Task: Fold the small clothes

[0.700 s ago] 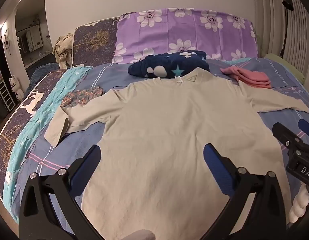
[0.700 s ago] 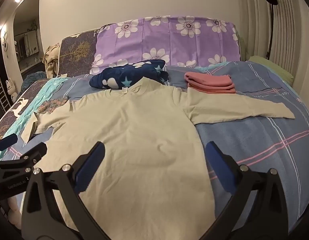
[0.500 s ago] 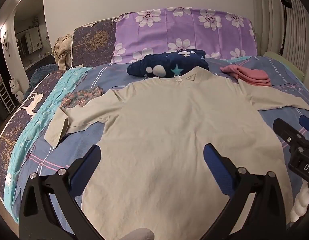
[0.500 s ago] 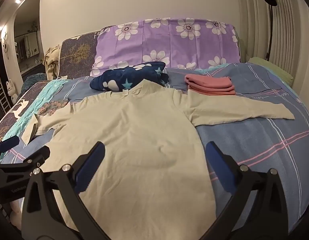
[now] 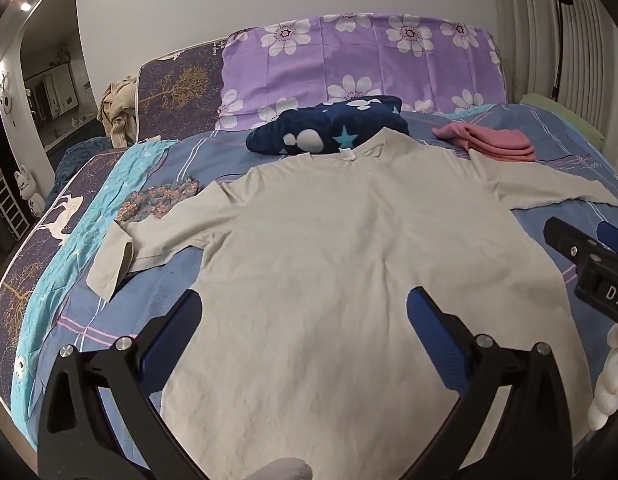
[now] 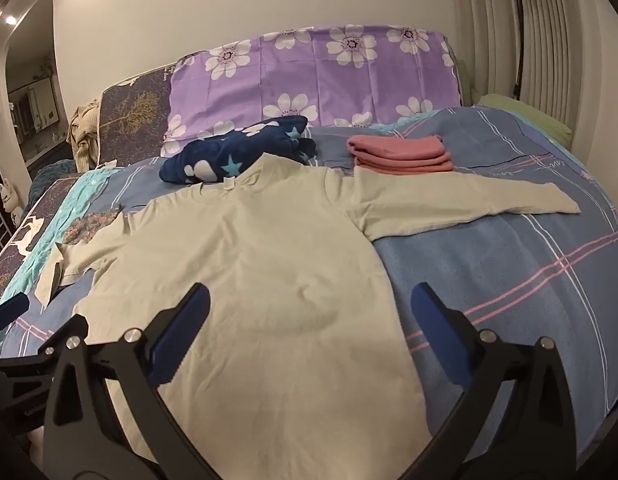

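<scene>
Folding not begun | beige long-sleeved cotton shirt (image 5: 349, 264) spread flat on blue plaid bed (image 6: 509, 280), sleeves out | pink folded garment stack (image 6: 401, 154) judged done | left gripper (image 5: 303, 332), right gripper (image 6: 309, 322) fingers released, nothing grasped

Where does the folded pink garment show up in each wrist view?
Left wrist: folded pink garment upper right, beyond the beige shirt's right shoulder.
Right wrist: folded pink garment above centre, right of the collar.
Shared landmark: navy star blanket, to its left in both views.
</scene>
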`<state>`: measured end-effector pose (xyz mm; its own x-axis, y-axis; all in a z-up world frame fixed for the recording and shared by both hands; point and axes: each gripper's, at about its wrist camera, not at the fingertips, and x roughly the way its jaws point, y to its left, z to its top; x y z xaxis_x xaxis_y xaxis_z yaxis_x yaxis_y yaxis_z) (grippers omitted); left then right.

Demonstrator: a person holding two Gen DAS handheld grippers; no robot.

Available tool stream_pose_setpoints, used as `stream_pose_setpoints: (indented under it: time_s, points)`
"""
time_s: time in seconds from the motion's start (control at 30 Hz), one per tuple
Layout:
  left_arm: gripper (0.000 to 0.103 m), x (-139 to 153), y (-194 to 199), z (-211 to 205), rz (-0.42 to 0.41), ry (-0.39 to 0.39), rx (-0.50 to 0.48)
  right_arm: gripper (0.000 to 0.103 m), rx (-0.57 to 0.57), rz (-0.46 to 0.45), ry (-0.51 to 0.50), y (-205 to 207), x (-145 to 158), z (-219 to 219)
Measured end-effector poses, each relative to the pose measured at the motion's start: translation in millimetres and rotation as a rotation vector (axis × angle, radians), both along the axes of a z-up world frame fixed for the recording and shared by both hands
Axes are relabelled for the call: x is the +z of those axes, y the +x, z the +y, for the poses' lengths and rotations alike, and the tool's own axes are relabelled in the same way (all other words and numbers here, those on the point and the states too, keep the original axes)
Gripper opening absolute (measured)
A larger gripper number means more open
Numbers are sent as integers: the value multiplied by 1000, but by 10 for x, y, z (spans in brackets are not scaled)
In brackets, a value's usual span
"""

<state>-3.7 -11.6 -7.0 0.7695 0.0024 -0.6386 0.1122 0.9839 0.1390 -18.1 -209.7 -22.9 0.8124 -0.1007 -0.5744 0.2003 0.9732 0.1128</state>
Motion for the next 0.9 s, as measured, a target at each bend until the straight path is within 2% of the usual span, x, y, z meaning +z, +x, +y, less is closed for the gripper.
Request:
stream_pose_setpoints:
  time_s: [0.2, 0.37, 0.53, 0.63, 0.9]
  points:
    - [102, -94, -52, -1, -28, -39, -79, 100, -15, 36, -46, 61, -62, 25]
    - [102, -160, -71, 79, -45, -86, -76, 100, -15, 47, -31, 77, -76, -2]
    - [102, -162, -63, 118, -51, -99, -72, 100, -8, 39, -29, 71, -51, 13]
    - [102, -166, -29, 168, -37, -130, -71, 100, -4, 33, -33, 70, -45, 27]
    - [102, -237, 57, 329, 4, -141, -38, 100, -5, 42, -33, 78, -61, 35]
